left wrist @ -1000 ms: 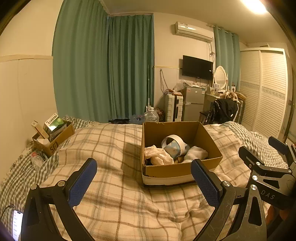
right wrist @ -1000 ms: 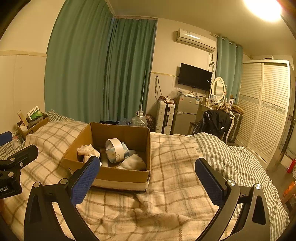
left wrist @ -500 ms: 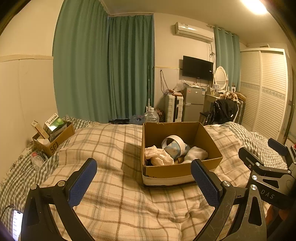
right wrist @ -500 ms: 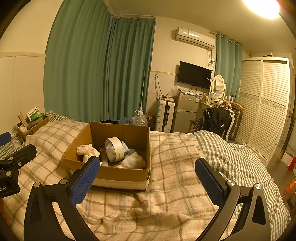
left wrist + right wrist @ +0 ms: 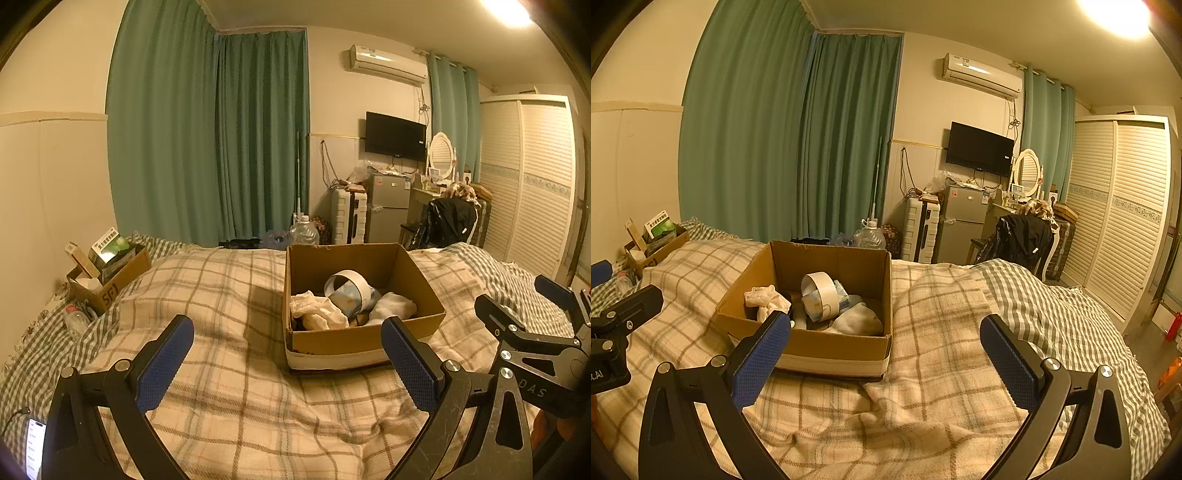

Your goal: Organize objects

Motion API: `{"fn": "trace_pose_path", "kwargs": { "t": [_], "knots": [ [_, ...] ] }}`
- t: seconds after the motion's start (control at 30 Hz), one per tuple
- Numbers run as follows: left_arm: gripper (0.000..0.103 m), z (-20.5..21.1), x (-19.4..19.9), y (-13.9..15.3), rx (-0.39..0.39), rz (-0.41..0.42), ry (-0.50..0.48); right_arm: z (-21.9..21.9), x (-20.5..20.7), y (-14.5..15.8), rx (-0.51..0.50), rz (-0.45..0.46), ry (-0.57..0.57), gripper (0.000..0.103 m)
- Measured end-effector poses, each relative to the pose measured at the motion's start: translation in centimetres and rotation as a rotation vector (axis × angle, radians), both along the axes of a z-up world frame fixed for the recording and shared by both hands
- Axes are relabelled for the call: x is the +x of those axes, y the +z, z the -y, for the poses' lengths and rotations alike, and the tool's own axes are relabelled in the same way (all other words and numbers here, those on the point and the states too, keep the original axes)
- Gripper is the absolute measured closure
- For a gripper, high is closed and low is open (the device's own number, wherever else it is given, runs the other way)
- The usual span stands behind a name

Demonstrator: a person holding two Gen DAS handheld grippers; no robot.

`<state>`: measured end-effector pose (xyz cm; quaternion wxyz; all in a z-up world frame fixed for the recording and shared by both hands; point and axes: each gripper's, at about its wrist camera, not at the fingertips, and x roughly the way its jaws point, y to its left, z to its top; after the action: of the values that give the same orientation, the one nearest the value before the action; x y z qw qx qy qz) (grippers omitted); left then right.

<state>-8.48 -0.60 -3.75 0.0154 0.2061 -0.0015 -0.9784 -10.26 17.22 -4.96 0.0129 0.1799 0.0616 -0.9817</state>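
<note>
Cardboard box (image 5: 364, 338) sits open-topped on the plaid blanket (image 5: 229, 398), at about one o'clock in my left wrist view and eleven o'clock in my right. Inside it I see a roll of white tape (image 5: 347, 291) standing on edge near the middle, a crumpled pale cloth (image 5: 317, 312) toward the left wall, and a whitish bundle (image 5: 393, 306) toward the right; something dark lies beneath them, too shadowed for me to name. My left gripper (image 5: 288, 365) hangs above the blanket with its jaws spread wide and nothing between the blue pads (image 5: 164, 363). My right gripper (image 5: 886, 360) is equally wide apart and empty, its left pad overlapping the box's near wall in view. A smaller box of packets (image 5: 110, 271) rests at nine o'clock by the wall, well apart.
</note>
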Motion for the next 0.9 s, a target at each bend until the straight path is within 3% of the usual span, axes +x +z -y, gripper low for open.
{"fn": "trace_pose_path", "kwargs": {
  "t": [0.9],
  "knots": [
    [0.0,-0.19,0.02,-0.17,-0.007,0.007,-0.004,-0.01,-0.03,-0.34,0.004,0.007,0.005,0.0]
  ]
}}
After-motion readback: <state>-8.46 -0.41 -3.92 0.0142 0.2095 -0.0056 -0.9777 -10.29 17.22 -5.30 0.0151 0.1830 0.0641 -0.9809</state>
